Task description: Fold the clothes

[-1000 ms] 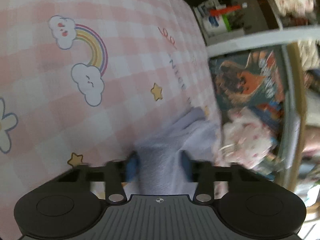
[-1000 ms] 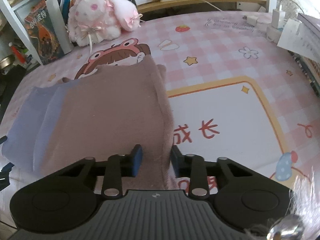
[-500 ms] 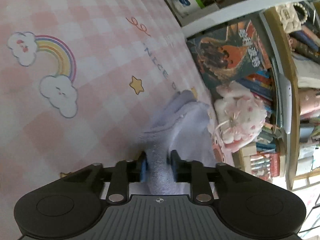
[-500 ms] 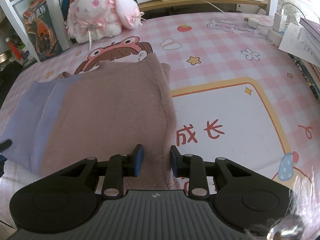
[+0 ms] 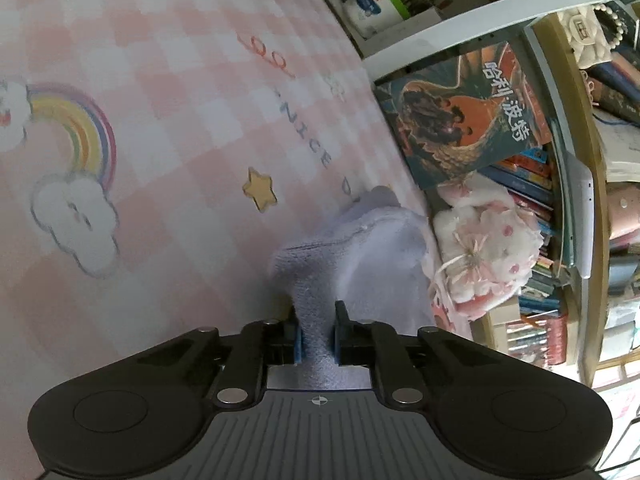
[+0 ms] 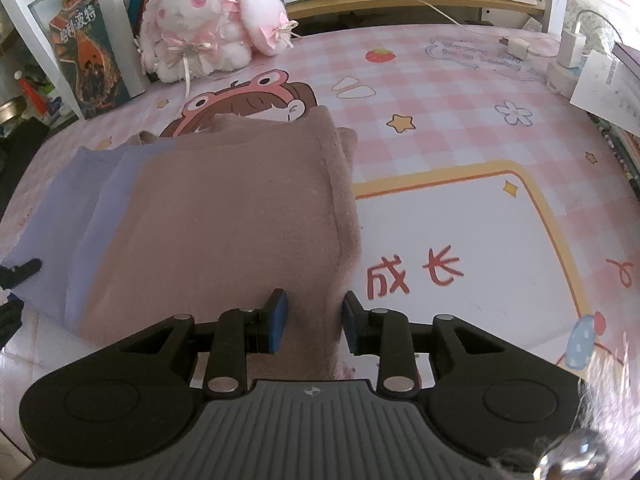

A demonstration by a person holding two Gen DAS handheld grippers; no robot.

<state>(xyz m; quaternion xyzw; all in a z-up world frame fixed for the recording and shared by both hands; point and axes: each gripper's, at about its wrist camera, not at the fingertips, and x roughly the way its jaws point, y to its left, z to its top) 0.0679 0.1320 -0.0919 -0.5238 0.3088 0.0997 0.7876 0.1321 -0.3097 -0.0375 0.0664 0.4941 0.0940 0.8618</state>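
A: The left gripper [image 5: 317,334] has just closed and is clamped on the garment's [image 6: 224,220] lilac corner [image 5: 352,256]. Only the right view shows the whole fold on the mat [image 6: 460,216].

B: The right gripper [image 6: 314,322], at 6 o'clock, has just widened; its pads stand apart around the brown edge, where earlier they pinched it.

The tabletop [image 6: 460,92] has a pink and white checked cover with pictures on it: a rainbow, clouds, stars, a strawberry and a girl in a frog hat. A folded brown and purple cloth [image 6: 224,220] lies flat near the left edge. A fluffy pink and white toy bunny [image 6: 208,24] sits at the far edge. White chargers [image 6: 568,46] rest by the far right corner.
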